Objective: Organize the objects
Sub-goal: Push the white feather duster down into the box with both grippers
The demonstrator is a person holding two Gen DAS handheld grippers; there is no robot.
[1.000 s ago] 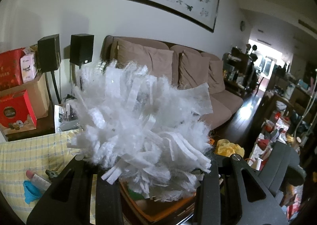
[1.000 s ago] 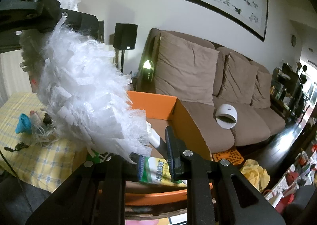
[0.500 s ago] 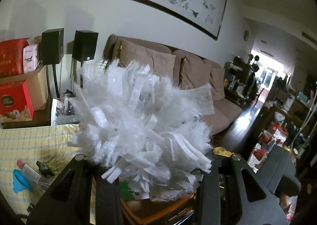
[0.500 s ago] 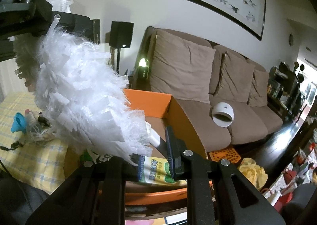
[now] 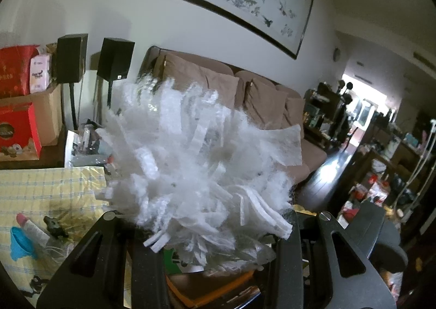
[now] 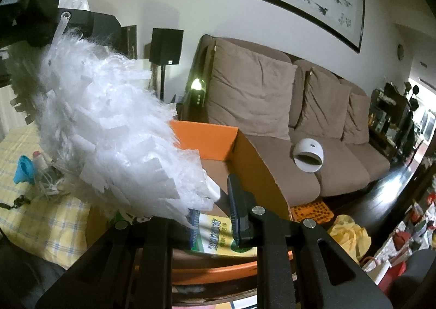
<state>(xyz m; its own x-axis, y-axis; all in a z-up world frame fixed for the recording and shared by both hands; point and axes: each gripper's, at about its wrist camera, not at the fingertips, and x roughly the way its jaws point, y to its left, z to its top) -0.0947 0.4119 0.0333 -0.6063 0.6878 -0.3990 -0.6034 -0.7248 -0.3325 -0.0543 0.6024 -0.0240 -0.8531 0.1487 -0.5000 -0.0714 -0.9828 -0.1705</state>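
Left wrist view looks across a living room: a brown sofa (image 5: 272, 107) runs along the white wall under a long framed painting (image 5: 239, 1), two black speakers (image 5: 115, 62) stand at centre left, and red boxes (image 5: 16, 129) are stacked at the left edge. A table with a yellow checked cloth (image 5: 46, 189) fills the lower left, carrying a blue funnel (image 5: 20, 241) and small clutter. The left gripper (image 5: 215, 230) is clamped on the white duster (image 5: 196, 170), whose fluffy head fills the frame's middle and hides most of what lies ahead. In the right wrist view the duster slants from upper left to bottom centre, its tip over an open orange box (image 6: 218, 142) with a printed packet inside. The right gripper (image 6: 209, 213) is partly hidden by the duster; its jaws stand narrowly apart, and I cannot tell whether they pinch anything. Open dark floor (image 6: 381, 200) lies at right, beyond the box's edge; cluttered shelves (image 5: 395, 161) crowd the far right.
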